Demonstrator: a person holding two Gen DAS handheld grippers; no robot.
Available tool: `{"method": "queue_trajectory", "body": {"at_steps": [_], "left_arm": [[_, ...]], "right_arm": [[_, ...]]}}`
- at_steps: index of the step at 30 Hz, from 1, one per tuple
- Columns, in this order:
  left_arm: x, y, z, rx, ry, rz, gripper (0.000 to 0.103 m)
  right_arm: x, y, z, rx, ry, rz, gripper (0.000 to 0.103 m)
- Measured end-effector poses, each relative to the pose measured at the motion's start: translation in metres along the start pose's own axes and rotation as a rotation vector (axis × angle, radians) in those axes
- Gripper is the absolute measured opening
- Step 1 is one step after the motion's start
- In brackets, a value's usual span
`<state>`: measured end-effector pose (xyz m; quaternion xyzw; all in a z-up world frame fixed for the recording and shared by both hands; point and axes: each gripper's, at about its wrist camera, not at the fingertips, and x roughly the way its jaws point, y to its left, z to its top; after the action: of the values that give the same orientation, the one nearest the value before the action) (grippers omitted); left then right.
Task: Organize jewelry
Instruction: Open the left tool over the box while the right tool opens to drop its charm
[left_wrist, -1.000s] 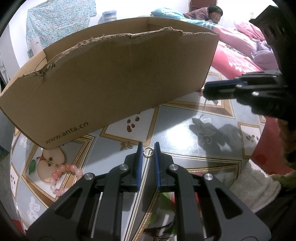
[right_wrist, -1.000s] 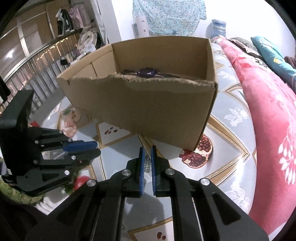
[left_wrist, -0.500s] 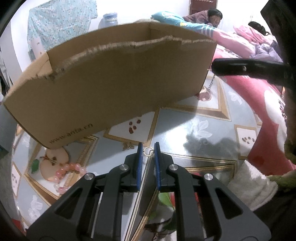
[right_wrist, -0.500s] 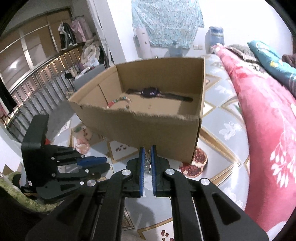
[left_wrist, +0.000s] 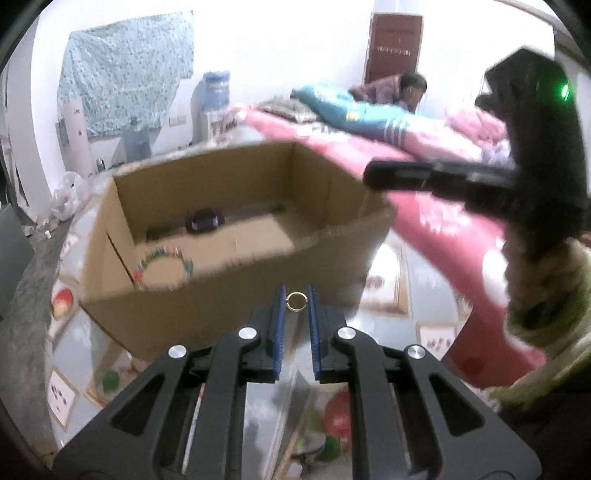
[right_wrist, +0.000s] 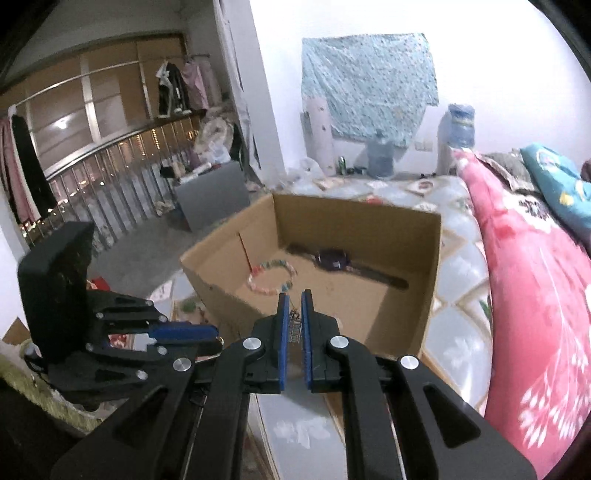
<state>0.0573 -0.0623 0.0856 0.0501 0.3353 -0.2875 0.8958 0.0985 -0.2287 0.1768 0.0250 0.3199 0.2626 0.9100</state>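
Observation:
My left gripper (left_wrist: 296, 295) is shut on a small gold ring (left_wrist: 296, 301), held above the near wall of an open cardboard box (left_wrist: 221, 291). My right gripper (right_wrist: 294, 306) is shut on a thin chain piece (right_wrist: 294, 326), raised over the box's near edge (right_wrist: 221, 291). Inside the box lie a pastel bead bracelet (right_wrist: 273, 277) and a dark purple watch (right_wrist: 332, 260); both also show in the left wrist view, the bracelet (left_wrist: 162, 258) and the watch (left_wrist: 205, 220). The right gripper shows at the upper right in the left wrist view (left_wrist: 380, 173), the left gripper at the lower left in the right wrist view (right_wrist: 210, 338).
The box stands on a table with a fruit-patterned cloth (right_wrist: 458, 258). A red quilt (right_wrist: 532, 295) lies along the right side. A person (left_wrist: 402, 86) sits on the bed behind. A railing (right_wrist: 92, 199) and a grey box (right_wrist: 212, 194) are at the left.
Both grippers have risen from table height to above the box rim, so its inside now shows. Each keeps its hold, the left on the ring and the right on the chain piece.

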Motion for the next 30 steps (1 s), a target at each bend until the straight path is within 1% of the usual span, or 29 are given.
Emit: {"method": "queue_trajectory", "body": {"at_steps": [3,6,8,10,13,17,21,24,25,27,30], "left_arm": [[-0.002,0.011,0.019,-0.010,-0.037,-0.004,0.011],[0.008,0.021,0.035,-0.011,-0.040,0.035,0.011],[0.019,0.031,0.042,-0.034,-0.025,0.044,0.011],[0.032,0.041,0.047,-0.064,0.000,0.031,0.011],[0.059,0.050,0.055,-0.105,0.051,0.016,0.011],[0.081,0.057,0.054,-0.127,0.111,-0.007,0.011],[0.099,0.058,0.050,-0.138,0.153,-0.003,0.011],[0.105,0.061,0.045,-0.167,0.169,-0.010,0.014],[0.105,0.062,0.044,-0.175,0.170,-0.011,0.017],[0.103,0.064,0.042,-0.187,0.166,-0.009,0.020],[0.101,0.063,0.044,-0.188,0.155,-0.010,0.024]], "right_arm": [[0.007,-0.005,0.013,0.000,-0.014,0.008,0.007],[0.019,-0.016,0.025,0.016,-0.005,0.023,0.007],[0.033,-0.026,0.033,0.035,0.019,0.027,0.007],[0.045,-0.034,0.038,0.045,0.047,0.025,0.007],[0.070,-0.050,0.043,0.071,0.110,-0.006,0.007],[0.097,-0.063,0.046,0.072,0.174,-0.041,0.008],[0.110,-0.069,0.047,0.074,0.197,-0.063,0.008],[0.110,-0.074,0.046,0.096,0.193,-0.064,0.009],[0.109,-0.075,0.046,0.104,0.189,-0.063,0.013],[0.105,-0.077,0.046,0.111,0.177,-0.067,0.018],[0.100,-0.079,0.045,0.115,0.164,-0.061,0.019]]}}
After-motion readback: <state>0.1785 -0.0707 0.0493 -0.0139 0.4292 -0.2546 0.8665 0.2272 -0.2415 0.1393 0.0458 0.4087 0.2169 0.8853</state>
